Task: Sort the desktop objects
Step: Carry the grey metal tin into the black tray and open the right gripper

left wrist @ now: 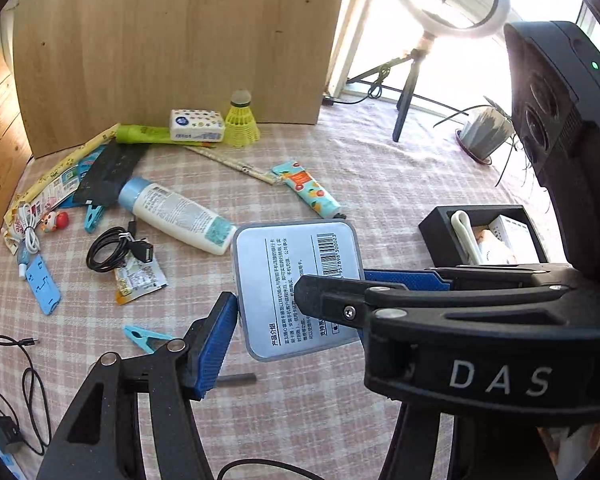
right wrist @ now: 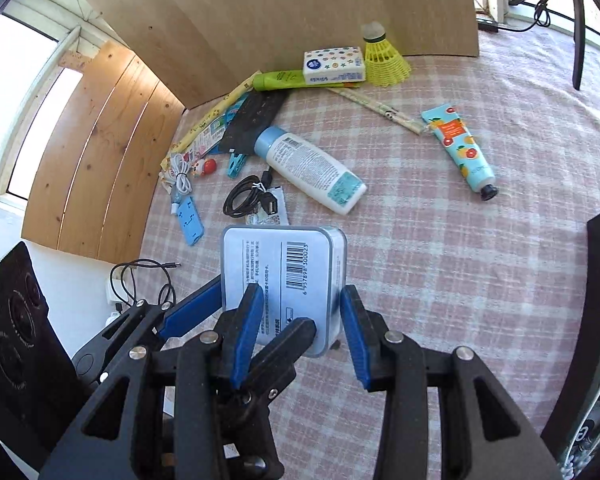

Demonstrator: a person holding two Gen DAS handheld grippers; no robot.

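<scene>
A flat silver tin (left wrist: 296, 284) with a barcode label is held above the checked tablecloth. My left gripper (left wrist: 300, 312) is shut on the tin, blue pads on its two sides. My right gripper (right wrist: 300, 320) reaches in from the near side, its blue pads at the tin (right wrist: 284, 276); whether both press it is unclear. Loose items lie beyond: a white lotion bottle (left wrist: 176, 216), a black USB cable (left wrist: 116, 248), a patterned hand cream tube (left wrist: 308, 190), a tissue pack (left wrist: 197, 125), a yellow shuttlecock (left wrist: 242, 122).
A black organiser box (left wrist: 484, 236) with items inside stands at the right. A wooden board (left wrist: 172, 40) stands at the back. A ring light on a tripod (left wrist: 416, 76) and a potted plant (left wrist: 486, 132) are far right. Blue clips (left wrist: 146, 338) and packets lie left.
</scene>
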